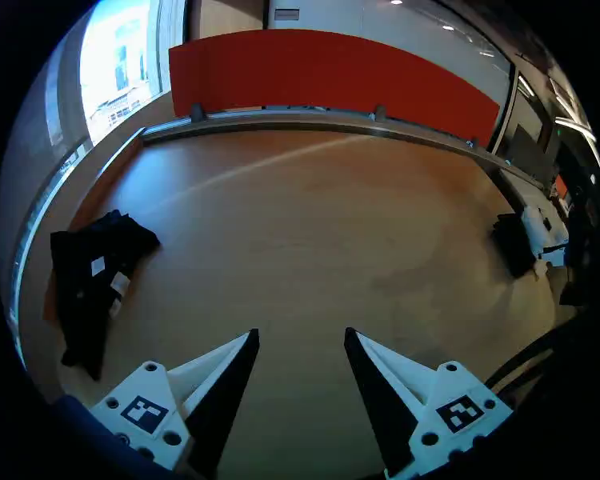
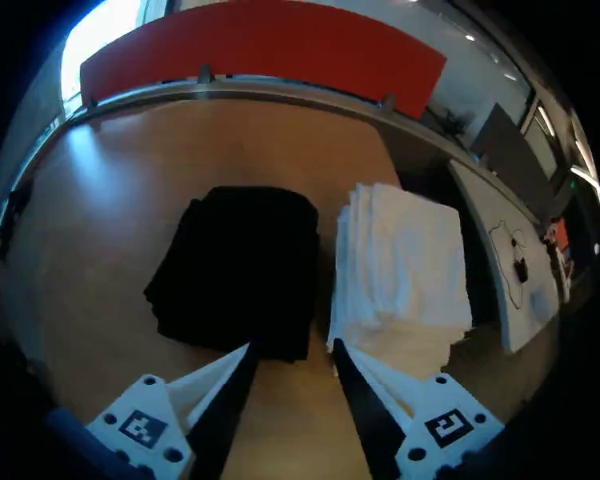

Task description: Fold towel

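Wood-grain desk [image 1: 300, 224], broad and bare mid-frame in the left gripper view. At the bottom, left tongs [image 1: 301, 334] apart, holding nothing, above bare wood. At the left edge of that frame, black cloth [image 1: 92, 280], rumpled, well apart from the tips; probably the towel awaiting folding. Along the top, red screen [image 1: 332, 76].

At the bottom of the right gripper view, right tongs [image 2: 294, 344] likewise apart and empty, tips just short of two folded piles: black stack [image 2: 240, 268] at centre, white stack [image 2: 404, 272] beside it to the right, narrow gap between.

Likely trouble from here:
- Pushing the right tongs forward and nudging either pile, skewing neat layers; one tip close to the black stack's near edge, the other near the white stack's corner.
- Closing on a pile's edge and catching several layers at once.
- Pinching a bunched fold of the black cloth rather than a corner, hence a lopsided fold; corners impossible to make out in that dark heap.
- White stack seemingly close to the desk's right edge, at risk of sliding off with a shove.
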